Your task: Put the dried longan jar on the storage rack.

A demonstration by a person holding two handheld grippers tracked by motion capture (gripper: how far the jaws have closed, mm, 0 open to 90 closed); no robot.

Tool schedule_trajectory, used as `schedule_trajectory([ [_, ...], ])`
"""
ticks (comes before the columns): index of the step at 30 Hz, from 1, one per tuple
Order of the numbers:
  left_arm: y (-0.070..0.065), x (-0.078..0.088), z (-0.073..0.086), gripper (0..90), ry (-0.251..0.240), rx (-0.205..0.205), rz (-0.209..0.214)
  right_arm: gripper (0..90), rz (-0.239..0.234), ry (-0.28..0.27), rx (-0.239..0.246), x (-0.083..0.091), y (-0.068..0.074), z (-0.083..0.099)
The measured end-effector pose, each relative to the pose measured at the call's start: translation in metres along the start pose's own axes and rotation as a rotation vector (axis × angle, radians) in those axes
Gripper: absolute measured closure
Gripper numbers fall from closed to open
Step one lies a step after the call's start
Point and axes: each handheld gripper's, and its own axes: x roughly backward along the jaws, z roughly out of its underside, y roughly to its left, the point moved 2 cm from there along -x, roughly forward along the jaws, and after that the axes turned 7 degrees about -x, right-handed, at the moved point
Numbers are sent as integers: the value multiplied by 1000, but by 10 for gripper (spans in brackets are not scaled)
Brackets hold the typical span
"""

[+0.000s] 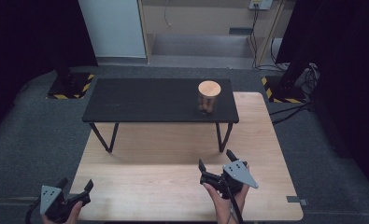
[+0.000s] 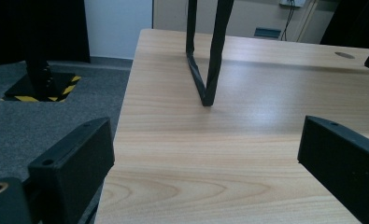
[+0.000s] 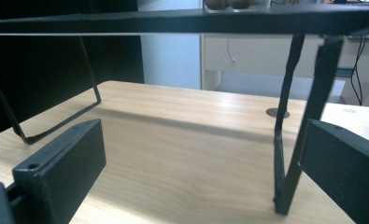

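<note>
From above we see one jar [image 1: 209,97] with a wooden lid, upper centre on the black shelf [image 1: 140,100]; our left tongs [image 1: 75,192] and right tongs [image 1: 216,163] are spread, empty, over the counter [image 1: 173,140].

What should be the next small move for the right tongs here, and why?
Probably raise the right tongs forward and up toward the jar. They are open and empty, low over the wooden table, while the lidded jar stands on the black raised shelf, on its right side, nearest to this hand.
</note>
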Motion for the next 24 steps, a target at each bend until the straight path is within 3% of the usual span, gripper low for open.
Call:
schedule_trajectory([
  [10,-1,-2,-4,23,-6,-3,9,10,18,-7,-1,20,-5,26],
  [24,-6,-5,-7,23,-9,-5,12,11,34,-12,-31,32,-13,55],
])
